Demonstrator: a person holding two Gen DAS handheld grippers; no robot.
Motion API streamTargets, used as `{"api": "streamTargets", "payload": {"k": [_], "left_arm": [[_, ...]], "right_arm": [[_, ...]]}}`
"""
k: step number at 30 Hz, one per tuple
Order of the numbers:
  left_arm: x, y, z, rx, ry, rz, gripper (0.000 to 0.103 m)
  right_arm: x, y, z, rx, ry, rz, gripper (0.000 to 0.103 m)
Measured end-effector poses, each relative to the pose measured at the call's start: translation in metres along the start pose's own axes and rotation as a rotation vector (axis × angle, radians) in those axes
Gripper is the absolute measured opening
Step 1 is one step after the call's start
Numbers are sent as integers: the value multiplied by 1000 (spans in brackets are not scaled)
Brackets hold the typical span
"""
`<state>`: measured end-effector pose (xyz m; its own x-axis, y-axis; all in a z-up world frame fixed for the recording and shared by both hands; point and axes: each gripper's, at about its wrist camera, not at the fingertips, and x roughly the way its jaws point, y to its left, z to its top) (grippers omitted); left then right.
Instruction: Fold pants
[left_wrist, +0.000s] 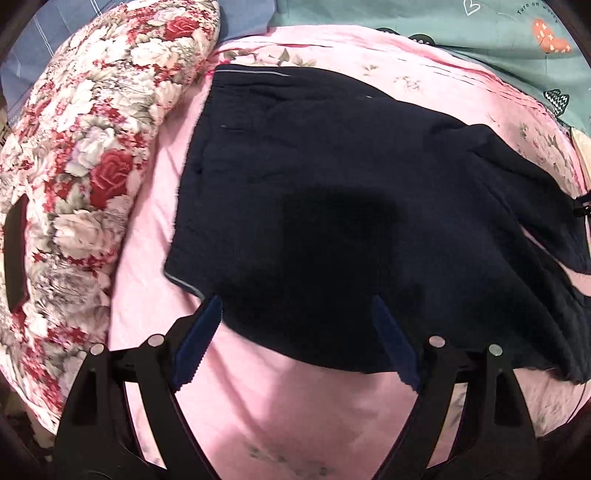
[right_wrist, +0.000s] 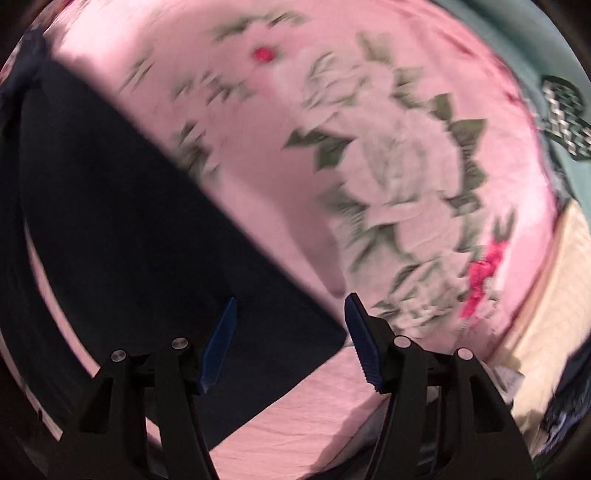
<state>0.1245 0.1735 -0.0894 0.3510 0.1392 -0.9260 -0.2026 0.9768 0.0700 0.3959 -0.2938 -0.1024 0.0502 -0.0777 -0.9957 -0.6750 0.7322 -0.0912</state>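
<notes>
— Where are the pants?

— I see the dark navy pants (left_wrist: 332, 192) lying flat on the pink floral bed sheet (left_wrist: 155, 229), beside a rose-patterned quilt (left_wrist: 85, 155).

— Your grippers?

— My left gripper (left_wrist: 295, 306) hangs spread wide above the pants' near edge, pinching nothing. My right gripper (right_wrist: 290, 308) stands parted over a corner of the pants (right_wrist: 147, 240), empty too.

A bedroom in a home: the bed (left_wrist: 258, 406) is spread with a pink flowered sheet, a bulky quilt (left_wrist: 92, 166) in red and white roses lies bunched along one side, and a green sheet (left_wrist: 461, 40) printed with hearts lies beyond it.
</notes>
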Motion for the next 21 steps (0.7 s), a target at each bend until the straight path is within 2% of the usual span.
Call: {"api": "streamTargets", "payload": {"k": [3, 4, 6, 9, 12, 14, 17, 19, 20, 21], "left_arm": [[3, -13, 8, 6, -8, -15, 85], [4, -17, 11, 10, -13, -17, 85], [4, -23, 21, 13, -25, -27, 85], [2, -29, 36, 19, -52, -35, 85], [-4, -31, 51, 5, -82, -36, 85], [-8, -30, 60, -10, -100, -39, 85], [-7, -29, 66, -24, -109, -55, 87], [-1, -30, 66, -13, -99, -58, 87], [4, -32, 66, 7, -86, -52, 87], [7, -32, 65, 17, -82, -51, 87]], "right_arm": [[-6, 9, -10, -2, 2, 29, 22], [-9, 16, -14, -29, 2, -3, 17], [-18, 30, -20, -75, -11, -68, 15], [-52, 40, -23, -115, -95, -198, 14], [-123, 28, -16, -55, -290, -336, 14], [-183, 19, -21, 18, -474, -524, 14], [-230, 19, -43, 65, -651, -636, 14], [-220, 28, -61, 2, -683, -740, 15], [-205, 28, -68, -12, -651, -732, 15], [-180, 28, -76, -11, -553, -695, 18]]}}
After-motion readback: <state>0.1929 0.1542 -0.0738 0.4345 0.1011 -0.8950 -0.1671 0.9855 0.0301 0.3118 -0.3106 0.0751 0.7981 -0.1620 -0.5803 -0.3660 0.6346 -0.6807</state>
